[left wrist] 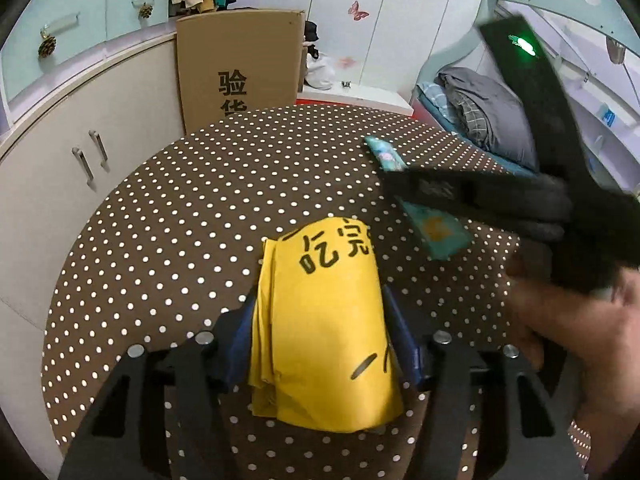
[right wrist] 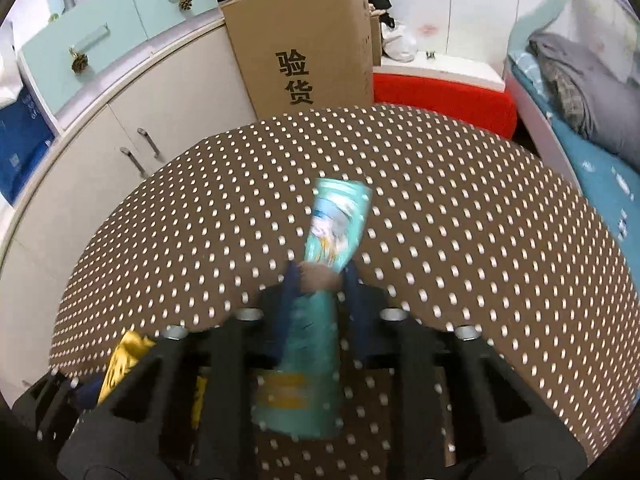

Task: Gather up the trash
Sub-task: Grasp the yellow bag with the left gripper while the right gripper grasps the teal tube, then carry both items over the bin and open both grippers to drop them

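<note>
On the brown polka-dot tablecloth (left wrist: pixel 200 200), my left gripper (left wrist: pixel 320 320) clamps a folded yellow paper bag (left wrist: pixel 320 320); at two o'clock, my right gripper (right wrist: pixel 320 280) pinches a teal plastic wrapper (right wrist: pixel 338 220).

Right gripper (right wrist: pixel 320 280): pinching the teal wrapper (right wrist: pixel 338 224)
Surface: brown dotted tablecloth (right wrist: pixel 460 220)
Lower left: yellow wrapper (right wrist: pixel 124 356)

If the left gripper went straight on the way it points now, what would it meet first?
The yellow bag already sits between the left gripper's fingers; past it, probably just the polka-dot tablecloth. The teal wrapper lies off to the right, though depth is unclear.
</note>
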The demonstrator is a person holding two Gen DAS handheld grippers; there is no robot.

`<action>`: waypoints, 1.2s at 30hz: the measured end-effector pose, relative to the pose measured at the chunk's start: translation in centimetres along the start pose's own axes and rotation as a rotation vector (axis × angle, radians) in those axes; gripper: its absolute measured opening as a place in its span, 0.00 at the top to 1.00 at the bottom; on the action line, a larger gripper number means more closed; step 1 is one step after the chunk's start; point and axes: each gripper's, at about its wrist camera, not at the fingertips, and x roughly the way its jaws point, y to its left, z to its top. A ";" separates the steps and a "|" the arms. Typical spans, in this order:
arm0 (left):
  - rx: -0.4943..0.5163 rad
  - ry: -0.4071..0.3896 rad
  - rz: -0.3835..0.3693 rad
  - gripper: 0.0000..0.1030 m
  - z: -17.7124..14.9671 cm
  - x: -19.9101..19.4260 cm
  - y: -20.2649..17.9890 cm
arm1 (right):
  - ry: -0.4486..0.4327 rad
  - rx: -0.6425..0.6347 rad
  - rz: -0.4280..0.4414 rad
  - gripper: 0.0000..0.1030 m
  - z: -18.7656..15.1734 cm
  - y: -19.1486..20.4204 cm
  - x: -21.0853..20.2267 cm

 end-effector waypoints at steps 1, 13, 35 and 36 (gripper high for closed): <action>-0.006 -0.002 -0.005 0.45 0.0 -0.1 0.0 | -0.002 0.004 -0.002 0.80 -0.5 -0.5 -0.5; -0.010 -0.020 -0.096 0.60 -0.8 -1.8 -2.6 | -0.079 0.185 0.013 0.80 -8.0 -10.3 -10.7; 0.261 -0.130 -0.368 0.60 1.7 -8.1 -21.9 | -0.396 0.398 -0.098 0.80 -13.3 -22.5 -27.8; 0.277 -0.132 -0.388 0.60 1.9 -8.2 -23.1 | -0.408 0.412 -0.110 0.80 -13.6 -23.2 -28.5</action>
